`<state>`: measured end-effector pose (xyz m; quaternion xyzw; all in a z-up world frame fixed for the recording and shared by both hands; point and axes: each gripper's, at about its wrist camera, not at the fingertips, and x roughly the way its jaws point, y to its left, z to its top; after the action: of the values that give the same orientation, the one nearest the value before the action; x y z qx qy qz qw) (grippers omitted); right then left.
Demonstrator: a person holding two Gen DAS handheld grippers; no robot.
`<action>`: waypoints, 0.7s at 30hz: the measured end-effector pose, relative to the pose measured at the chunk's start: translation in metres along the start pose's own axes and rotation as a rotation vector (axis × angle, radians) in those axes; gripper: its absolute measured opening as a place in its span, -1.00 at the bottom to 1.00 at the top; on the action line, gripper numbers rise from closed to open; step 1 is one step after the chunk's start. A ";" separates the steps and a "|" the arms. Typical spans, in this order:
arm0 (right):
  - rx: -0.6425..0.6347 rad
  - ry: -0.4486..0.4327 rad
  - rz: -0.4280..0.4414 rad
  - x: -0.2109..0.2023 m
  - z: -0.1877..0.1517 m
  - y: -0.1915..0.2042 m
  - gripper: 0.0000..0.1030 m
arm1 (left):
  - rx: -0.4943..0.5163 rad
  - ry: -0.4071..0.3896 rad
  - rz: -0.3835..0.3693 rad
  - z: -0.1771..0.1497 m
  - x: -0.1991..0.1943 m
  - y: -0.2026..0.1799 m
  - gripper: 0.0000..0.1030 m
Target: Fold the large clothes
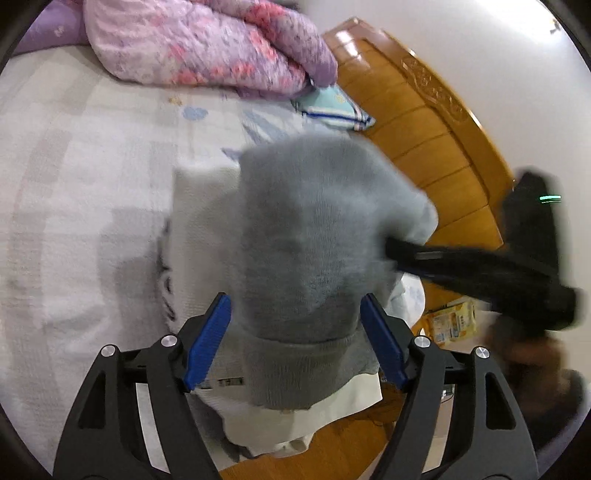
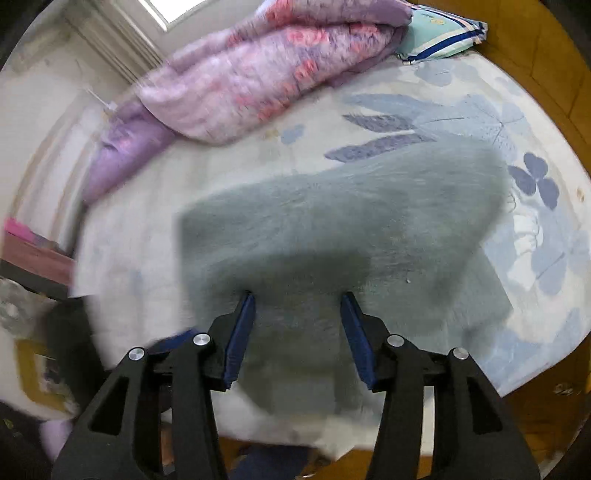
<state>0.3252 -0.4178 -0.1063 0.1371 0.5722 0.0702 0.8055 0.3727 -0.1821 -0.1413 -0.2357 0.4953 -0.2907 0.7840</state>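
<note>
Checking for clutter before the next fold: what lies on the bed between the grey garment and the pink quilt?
Only bare floral bedsheet separates the grey garment from the pink quilt; the right wrist view shows it.

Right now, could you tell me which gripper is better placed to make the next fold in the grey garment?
Probably the left gripper: its open fingers straddle the garment's ribbed hem. The right gripper is open above flat cloth.

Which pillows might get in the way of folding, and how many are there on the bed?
1: a striped pillow at the headboard, partly under the pink quilt. More may be hidden beneath.
</note>
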 end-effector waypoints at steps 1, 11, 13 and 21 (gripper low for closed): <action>0.013 -0.002 0.012 0.012 0.003 -0.003 -0.05 | -0.014 -0.013 0.011 0.002 -0.009 0.008 0.47; 0.149 -0.071 -0.028 0.017 0.015 -0.014 0.07 | -0.098 -0.005 0.213 0.001 -0.050 0.133 0.49; 0.174 -0.095 -0.093 0.005 0.006 0.002 0.07 | -0.083 0.002 0.232 -0.009 -0.061 0.155 0.49; 0.135 -0.150 -0.223 0.015 -0.059 0.109 0.27 | -0.109 0.080 0.254 -0.062 -0.108 0.230 0.64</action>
<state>0.2795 -0.3011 -0.1054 0.1316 0.5254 -0.0686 0.8378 0.3307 0.0533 -0.2477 -0.2016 0.5670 -0.1707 0.7802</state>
